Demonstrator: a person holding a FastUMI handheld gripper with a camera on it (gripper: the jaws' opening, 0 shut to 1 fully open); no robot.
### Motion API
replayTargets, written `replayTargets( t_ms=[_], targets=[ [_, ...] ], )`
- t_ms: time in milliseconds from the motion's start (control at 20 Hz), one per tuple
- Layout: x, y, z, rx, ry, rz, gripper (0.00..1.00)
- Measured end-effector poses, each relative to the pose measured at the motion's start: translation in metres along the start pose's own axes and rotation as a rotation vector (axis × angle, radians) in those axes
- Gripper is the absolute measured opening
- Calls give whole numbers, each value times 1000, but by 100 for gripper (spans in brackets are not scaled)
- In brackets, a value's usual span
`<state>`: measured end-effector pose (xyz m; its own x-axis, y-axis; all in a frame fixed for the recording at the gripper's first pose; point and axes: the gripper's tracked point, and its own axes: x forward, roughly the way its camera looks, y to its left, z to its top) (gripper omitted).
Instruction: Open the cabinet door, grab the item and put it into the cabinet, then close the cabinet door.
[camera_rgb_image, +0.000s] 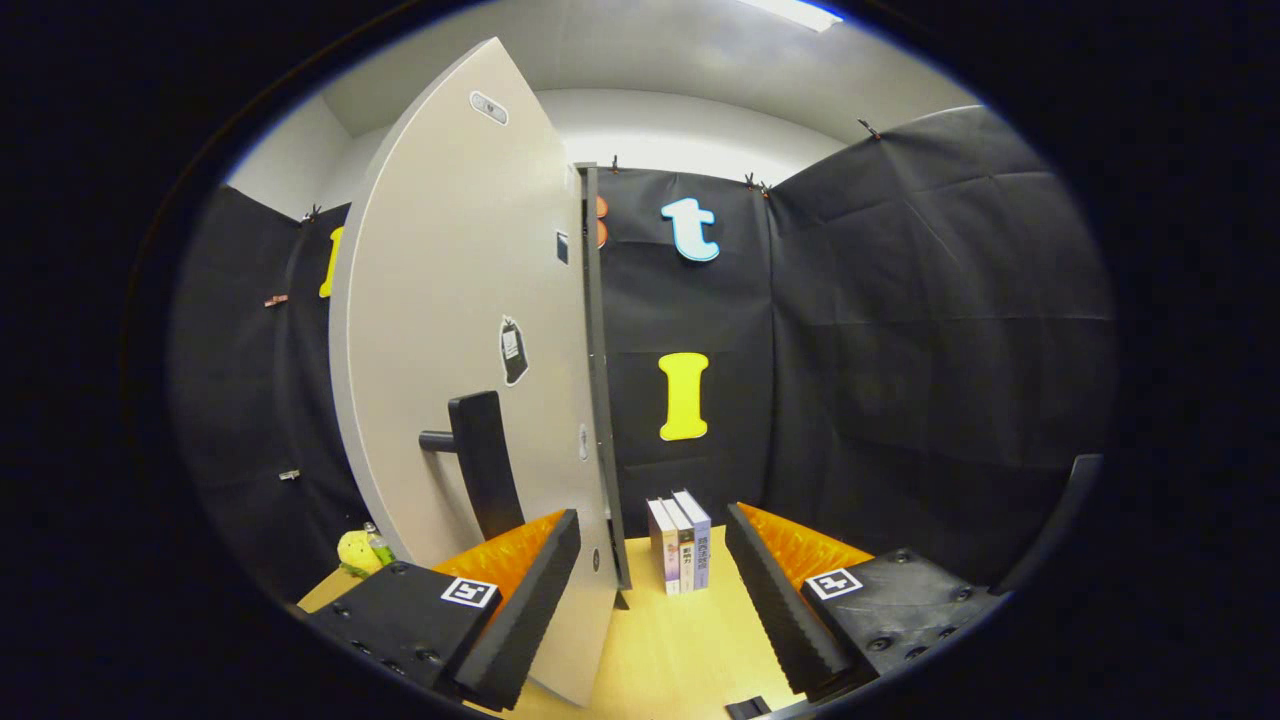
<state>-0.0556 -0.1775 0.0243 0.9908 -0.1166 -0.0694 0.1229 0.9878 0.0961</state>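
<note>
Peeking out from behind the left gripper body, far left on the wooden tabletop (670, 650): one small yellow plush toy (353, 552) with one small green bottle (378, 545) touching its right side; both half hidden, details too small to make out. Cannot tell which of these is the item to be stowed.

Next to the right, one tall pale cabinet door (450, 330), swung open and seen almost edge-on, its top bent by the lens and its lower corner cut off behind the left finger. On its face: one dark upright handle (485, 465) on a short stub, one small dark tag-shaped sticker (513, 350), one small oval plate (489, 107) near the top, print on each unreadable. Along the door's right side, one thin dark vertical edge (597, 380) of the cabinet; cabinet interior hidden from this angle.

Gripper (650, 590) spread wide, pinching nothing; two fingers, the left fingertip (530, 610) overlapping the door's bottom corner, contact not clear, the right one (770, 600) standing free over the table. One square marker on each finger body, two in all.

Beyond the gap between the fingers, three books (680, 545) standing upright, spines forward, touching one another, just right of the cabinet edge and well ahead of the fingertips. Spine lettering too small to read.

Far right, one dark curved bar (1060, 520), partly cut off, nature unclear.
</note>
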Motion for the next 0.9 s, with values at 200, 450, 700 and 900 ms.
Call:
replayTargets(
  t_ms=[200, 450, 700, 900],
  targets=[
    [9, 65, -3, -12, 1, 50, 96],
    [42, 144, -1, -6, -22, 132, 97],
    [62, 200, 3, -13, -43, 222, 100],
    [55, 213, -2, 2, -33, 270, 100]
  ],
)
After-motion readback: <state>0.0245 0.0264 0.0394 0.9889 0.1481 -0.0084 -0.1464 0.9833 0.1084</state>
